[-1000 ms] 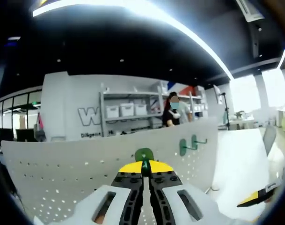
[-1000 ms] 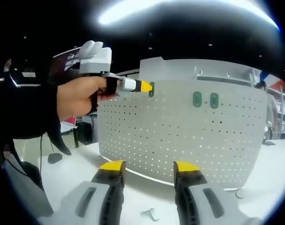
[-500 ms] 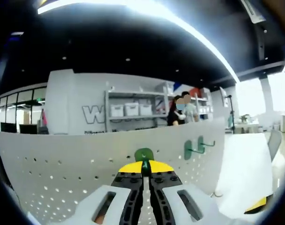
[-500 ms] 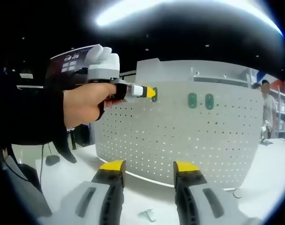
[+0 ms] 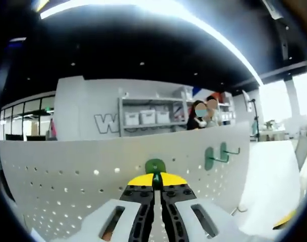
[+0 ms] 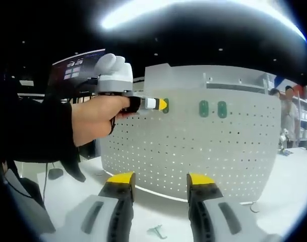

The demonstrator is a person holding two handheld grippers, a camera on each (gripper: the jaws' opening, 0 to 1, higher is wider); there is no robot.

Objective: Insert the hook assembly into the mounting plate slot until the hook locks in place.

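While left gripper [image 5: 154, 185] jaws pinch rounded green hook [image 5: 155, 166] at perforated pegboard [image 5: 67, 174], right gripper [image 6: 161, 186] jaws gape.

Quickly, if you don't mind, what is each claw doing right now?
Left claw: shut on the green hook, at the white pegboard.
Right claw: open, holding nothing.

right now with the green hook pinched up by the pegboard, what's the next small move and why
Probably ease the left hand-held gripper straight forward to seat the green hook in the pegboard. Its jaws are shut on the hook, which is near the board's top row, level with two mounted green hooks. Whether it touches the board can't be told. The right hand-held gripper is open, low.
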